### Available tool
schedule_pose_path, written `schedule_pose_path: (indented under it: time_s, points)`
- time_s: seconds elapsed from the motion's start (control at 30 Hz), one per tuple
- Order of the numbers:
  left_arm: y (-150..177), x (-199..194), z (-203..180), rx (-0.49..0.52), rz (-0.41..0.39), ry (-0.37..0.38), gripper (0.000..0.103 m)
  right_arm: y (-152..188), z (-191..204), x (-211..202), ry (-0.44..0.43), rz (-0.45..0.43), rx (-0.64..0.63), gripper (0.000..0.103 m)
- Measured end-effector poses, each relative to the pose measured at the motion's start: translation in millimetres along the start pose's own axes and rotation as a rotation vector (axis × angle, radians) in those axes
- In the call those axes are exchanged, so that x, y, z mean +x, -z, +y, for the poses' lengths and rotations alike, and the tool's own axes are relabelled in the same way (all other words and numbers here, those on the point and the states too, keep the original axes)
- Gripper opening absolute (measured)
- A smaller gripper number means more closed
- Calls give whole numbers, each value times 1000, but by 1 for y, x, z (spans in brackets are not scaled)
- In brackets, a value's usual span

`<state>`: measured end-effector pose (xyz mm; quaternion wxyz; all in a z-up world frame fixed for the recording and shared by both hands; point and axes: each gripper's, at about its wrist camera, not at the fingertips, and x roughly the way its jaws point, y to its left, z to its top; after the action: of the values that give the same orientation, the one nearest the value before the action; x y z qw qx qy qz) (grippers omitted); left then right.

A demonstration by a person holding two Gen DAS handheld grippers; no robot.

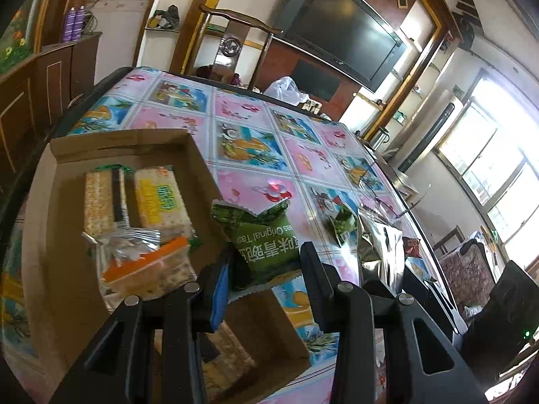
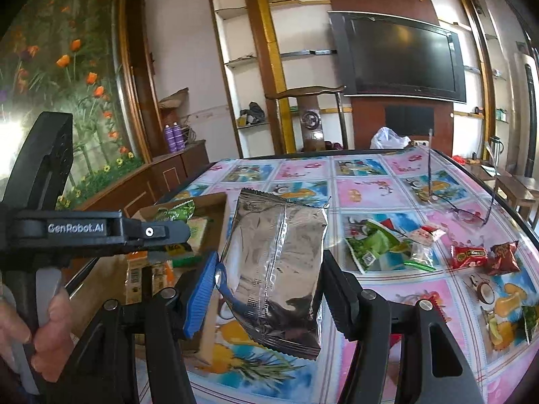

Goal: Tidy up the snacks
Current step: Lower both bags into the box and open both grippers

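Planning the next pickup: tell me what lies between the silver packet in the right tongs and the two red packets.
In the right wrist view, a green packet and a small clear-wrapped candy lie between the silver packet and the red packets.

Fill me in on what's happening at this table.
A person is sorting snacks with a handheld gripper in each hand. The left gripper is clamped on a green snack packet right beside the cardboard box, which already holds several cracker packs. The right gripper grips a silver foil bag above the table. More small packets, including two red ones, lie loose on the patterned tablecloth, beside a pair of glasses.
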<state>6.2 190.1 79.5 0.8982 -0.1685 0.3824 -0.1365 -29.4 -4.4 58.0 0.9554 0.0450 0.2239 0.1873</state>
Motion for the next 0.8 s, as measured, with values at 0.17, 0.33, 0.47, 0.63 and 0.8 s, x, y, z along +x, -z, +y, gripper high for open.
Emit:
schedule_pose_path:
  time_s: [0.17,0.33,0.47,0.63,0.8]
  points:
    - [-4,-9,18,-36,-21,-25,38,0,6,0,-25,-2,-3,65]
    - [-8,-13,39,-75,-33,-54,38,1,15,0,-60,2,-11,65]
    - [-9,-20,57,-107,-47,-95,38,3,26,3,-98,13,-23,65]
    - [-10,-27,77,-146,-49,-140,38,4,42,11,-155,39,-35,65]
    - [-9,-22,86,-148,-23,-186,38,7,53,23,-206,82,-24,65]
